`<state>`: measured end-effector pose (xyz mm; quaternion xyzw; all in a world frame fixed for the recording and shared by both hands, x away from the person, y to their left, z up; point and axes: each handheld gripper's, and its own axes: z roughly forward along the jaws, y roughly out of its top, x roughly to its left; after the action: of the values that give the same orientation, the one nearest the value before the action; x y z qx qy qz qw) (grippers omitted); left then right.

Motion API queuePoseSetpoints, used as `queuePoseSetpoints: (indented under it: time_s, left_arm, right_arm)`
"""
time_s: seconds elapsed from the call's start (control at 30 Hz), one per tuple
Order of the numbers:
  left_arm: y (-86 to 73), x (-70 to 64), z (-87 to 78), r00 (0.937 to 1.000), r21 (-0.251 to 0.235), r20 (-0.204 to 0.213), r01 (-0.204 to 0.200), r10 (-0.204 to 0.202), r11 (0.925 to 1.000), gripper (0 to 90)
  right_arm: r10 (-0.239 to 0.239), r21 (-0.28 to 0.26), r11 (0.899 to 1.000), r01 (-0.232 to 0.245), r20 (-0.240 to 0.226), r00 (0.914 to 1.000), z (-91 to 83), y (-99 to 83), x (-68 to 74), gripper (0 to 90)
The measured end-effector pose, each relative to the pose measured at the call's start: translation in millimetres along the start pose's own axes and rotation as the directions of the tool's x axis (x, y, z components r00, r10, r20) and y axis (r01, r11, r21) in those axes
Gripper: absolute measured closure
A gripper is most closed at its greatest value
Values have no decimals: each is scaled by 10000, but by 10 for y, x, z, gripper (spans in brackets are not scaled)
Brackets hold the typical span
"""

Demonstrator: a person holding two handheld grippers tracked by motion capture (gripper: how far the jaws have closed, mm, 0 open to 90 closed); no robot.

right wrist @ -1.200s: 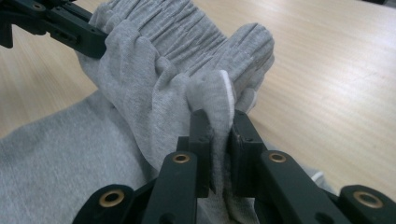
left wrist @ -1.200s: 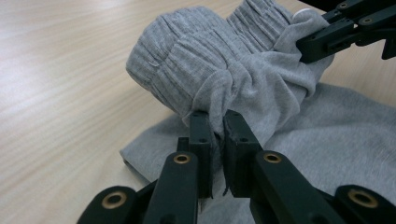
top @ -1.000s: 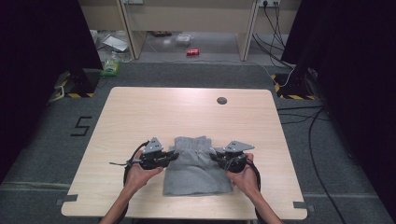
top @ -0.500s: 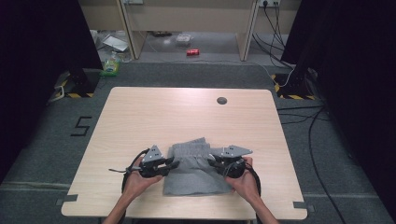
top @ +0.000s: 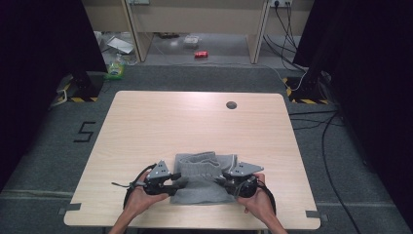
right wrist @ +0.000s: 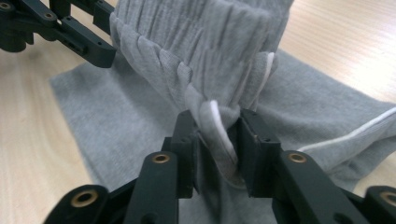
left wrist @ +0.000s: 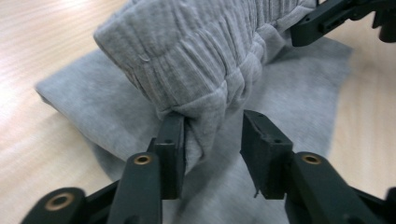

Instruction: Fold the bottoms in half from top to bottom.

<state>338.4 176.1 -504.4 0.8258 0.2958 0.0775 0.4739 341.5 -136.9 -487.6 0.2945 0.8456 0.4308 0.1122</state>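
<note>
While lifted — grey garment (top: 202, 178), pinched.

We see a heather-grey garment (top: 202, 183) with a ribbed waistband (left wrist: 196, 51) in the same grey and a thin white stripe (right wrist: 219, 126) along one seam. Our left claw (left wrist: 212, 149) and right claw (right wrist: 215, 149) are matt black with brass-coloured pins. The worktop (top: 195, 122) is pale wood with fine grain.

grey ribbed garment (top: 202, 180) | folded, waistband lifted | table's near edge
</note>
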Motion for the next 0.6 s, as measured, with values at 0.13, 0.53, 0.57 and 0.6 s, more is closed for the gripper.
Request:
queuePoseSetpoints:
  time_s: [0.13,0.53,0.57,0.6]
  left_arm:
    - [-32,-44,-61,9997,-119,184,174,-171,9998,534]
    - [13,-122,-198,9954,-343,704,669,-644,9972,461]
    - [20,-127,-207,9949,-383,752,697,-666,9968,461]
    - [30,-136,-220,9947,-453,774,713,-677,9964,460]
  right_arm:
    - [49,-11,10000,-49,-45,10000,-54,-20,36,631]
    - [418,-480,9979,-425,-149,9990,-302,-51,64,616]
    - [467,-570,9972,-474,-147,9988,-313,-42,56,616]
    - [497,-599,9969,-505,-151,9987,-320,-36,52,614]
